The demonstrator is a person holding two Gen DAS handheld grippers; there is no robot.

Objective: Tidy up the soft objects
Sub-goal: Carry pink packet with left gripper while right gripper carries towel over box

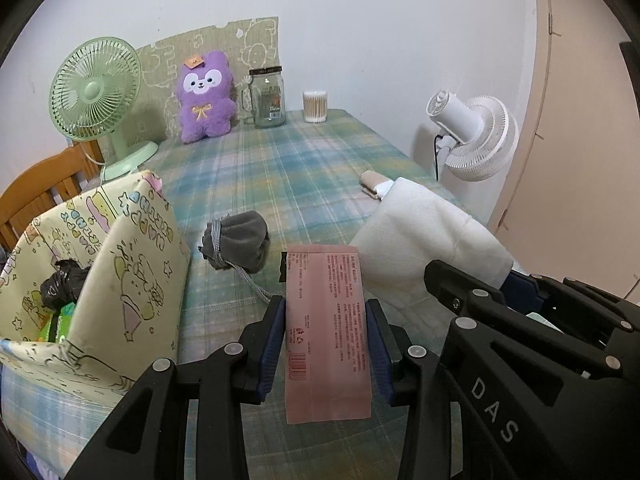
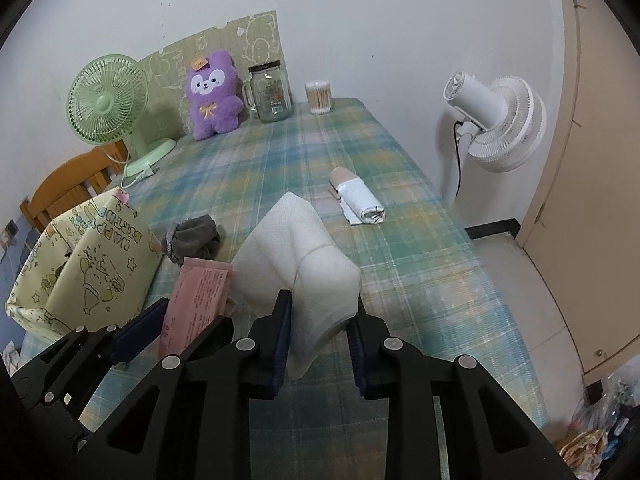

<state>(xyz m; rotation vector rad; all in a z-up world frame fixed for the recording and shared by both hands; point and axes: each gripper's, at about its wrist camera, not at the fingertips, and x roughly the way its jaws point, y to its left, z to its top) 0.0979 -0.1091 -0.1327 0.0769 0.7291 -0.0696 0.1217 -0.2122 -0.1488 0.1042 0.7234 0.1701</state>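
The left gripper (image 1: 326, 344) pinches a flat pink printed packet (image 1: 328, 332) between its fingers; the right gripper (image 2: 320, 340) pinches a folded white cloth (image 2: 298, 280). Both hang above the plaid-covered desk (image 2: 400, 280), beside the open yellow cartoon-print fabric bin (image 1: 120, 272). Best lowered in one at a time, flat.

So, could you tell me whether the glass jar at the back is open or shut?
Shut: the glass jar has its dark lid seated on top.

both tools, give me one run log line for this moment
left tool: shut on pink packet | right tool: shut on white cloth | gray pouch: on table | fabric bin: left, open
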